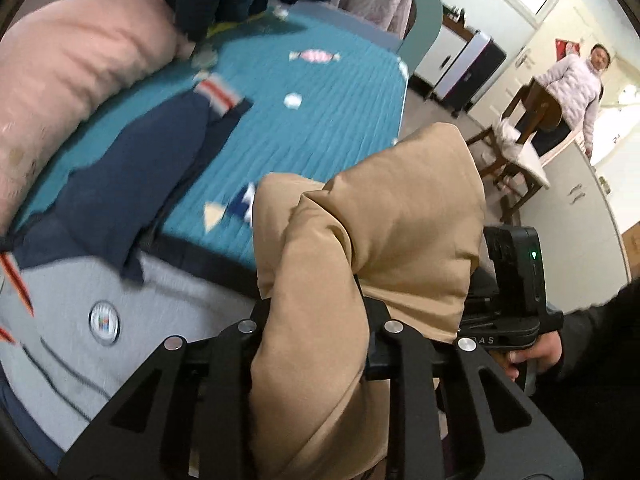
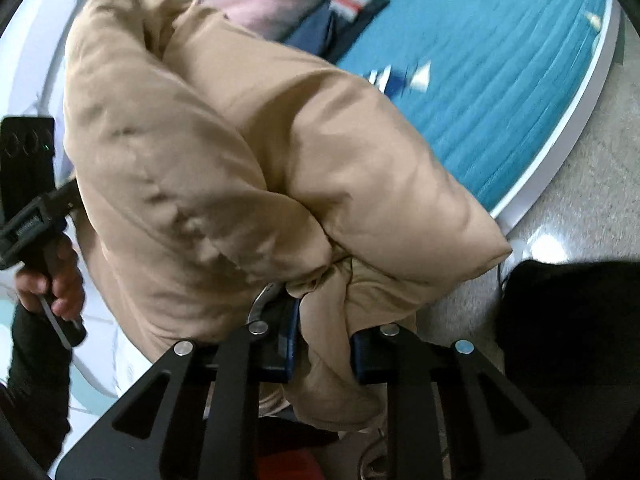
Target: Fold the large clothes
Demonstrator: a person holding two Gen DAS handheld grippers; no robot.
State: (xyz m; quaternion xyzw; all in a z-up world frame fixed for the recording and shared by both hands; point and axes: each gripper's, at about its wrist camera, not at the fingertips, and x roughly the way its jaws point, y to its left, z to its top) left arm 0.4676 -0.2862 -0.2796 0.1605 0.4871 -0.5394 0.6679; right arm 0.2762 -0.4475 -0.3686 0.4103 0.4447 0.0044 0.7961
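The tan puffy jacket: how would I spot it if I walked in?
Find the bed with the teal quilted cover. Near its edge, the tan padded jacket hangs bunched, pinched in both the left gripper and right gripper. Unlike the navy garment lying flat, it is puffy and lifted.

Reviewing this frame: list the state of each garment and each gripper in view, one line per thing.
tan padded garment: bunched, lifted off the bed, gripped at two spots.
left gripper: shut on the tan fabric.
right gripper: shut on the tan fabric.
navy garment: lying spread on the teal bedcover.
grey garment: lying flat, partly under the navy one.
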